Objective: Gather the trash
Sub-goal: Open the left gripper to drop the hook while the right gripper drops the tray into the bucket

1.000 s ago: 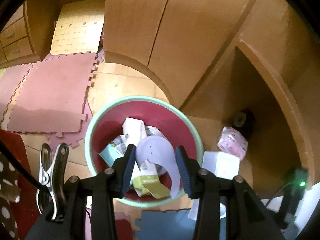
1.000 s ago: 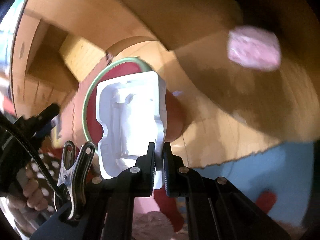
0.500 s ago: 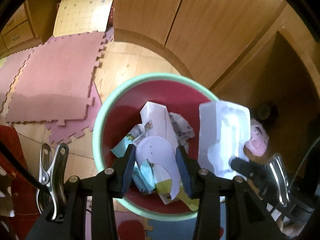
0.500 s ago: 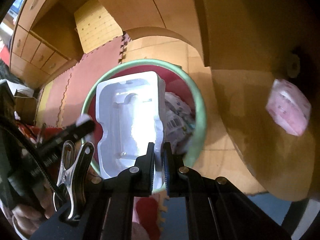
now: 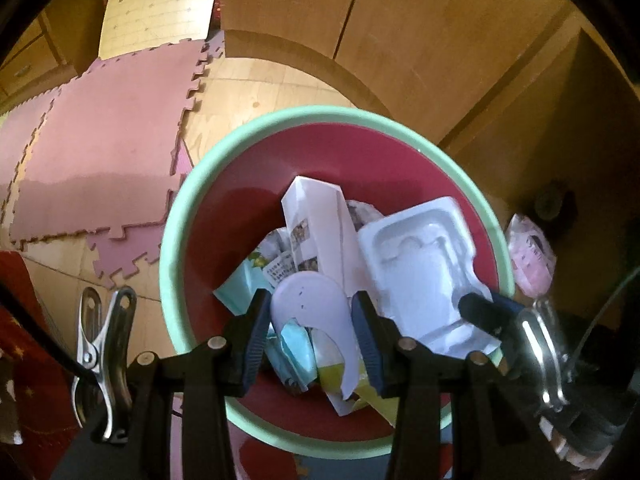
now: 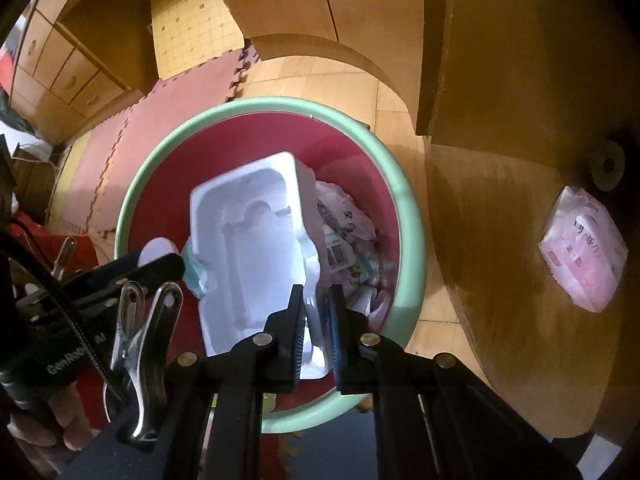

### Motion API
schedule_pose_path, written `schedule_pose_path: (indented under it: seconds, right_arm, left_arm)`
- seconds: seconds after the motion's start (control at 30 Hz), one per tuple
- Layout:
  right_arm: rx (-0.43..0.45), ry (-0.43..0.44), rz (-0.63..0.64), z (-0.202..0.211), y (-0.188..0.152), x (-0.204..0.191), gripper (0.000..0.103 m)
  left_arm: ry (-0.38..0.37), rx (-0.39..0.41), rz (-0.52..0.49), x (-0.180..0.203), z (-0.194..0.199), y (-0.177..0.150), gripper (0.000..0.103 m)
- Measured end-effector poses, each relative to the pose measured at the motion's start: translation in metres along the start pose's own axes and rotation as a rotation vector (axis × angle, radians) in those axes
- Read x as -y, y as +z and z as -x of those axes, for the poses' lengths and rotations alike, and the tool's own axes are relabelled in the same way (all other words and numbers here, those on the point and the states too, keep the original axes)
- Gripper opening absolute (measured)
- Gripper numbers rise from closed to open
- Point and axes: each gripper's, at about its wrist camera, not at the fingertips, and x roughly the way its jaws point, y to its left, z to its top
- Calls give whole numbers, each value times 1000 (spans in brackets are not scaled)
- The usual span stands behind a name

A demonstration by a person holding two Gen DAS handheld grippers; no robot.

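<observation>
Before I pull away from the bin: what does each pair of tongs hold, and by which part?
Left tongs grip the white curved card across its rounded top. Right tongs have just been opening; white plastic tray, rim loose between them.

Wooden cabinets [image 5: 400, 32] stand over a pale wood floor [image 5: 256, 96]. Pink foam mats [image 5: 104, 128] cover the floor at left, beside drawers [image 6: 72, 76]. Light is warm and dim.

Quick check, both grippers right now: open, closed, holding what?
Left gripper: closed on a curved white plastic piece above the bin.
Right gripper: jaws have just been opening; white plastic tray between them, grip unclear.
</observation>
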Motion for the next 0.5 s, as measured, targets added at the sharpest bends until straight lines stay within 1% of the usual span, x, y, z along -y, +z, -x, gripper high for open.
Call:
schedule_pose_path:
  seconds: [0.03,0.1,0.17,0.2,0.23,0.27,0.37,0.5]
  right_arm:
    - [3,-2,-1,1,0,1,18]
    - [10,0,-9,2,1,2,19]
    - [17,11,-27,4,2,5,20]
    - [21,11,-33,5,2,5,22]
    - [24,11,-36,5,2,5,25]
    - [27,13,-37,6,2,5,26]
    - [31,20,-30,8,1,3,27]
    - [36,21,-25,11,0,3,27]
  left_arm:
    - [10,-1,-12,2,-1,0,43]
    - [33,-2,-33,6,-2,-1,43]
    - [36,-6,-43,7,-3,-1,44]
    - [35,-9,-46,8,-3,-2,44]
    - [35,-12,-47,8,-3,-2,45]
    - [36,-14,-48,8,-3,-2,50]
    - [36,-18,-42,8,-2,-1,57]
    - [32,-23,-30,5,-1,-1,58]
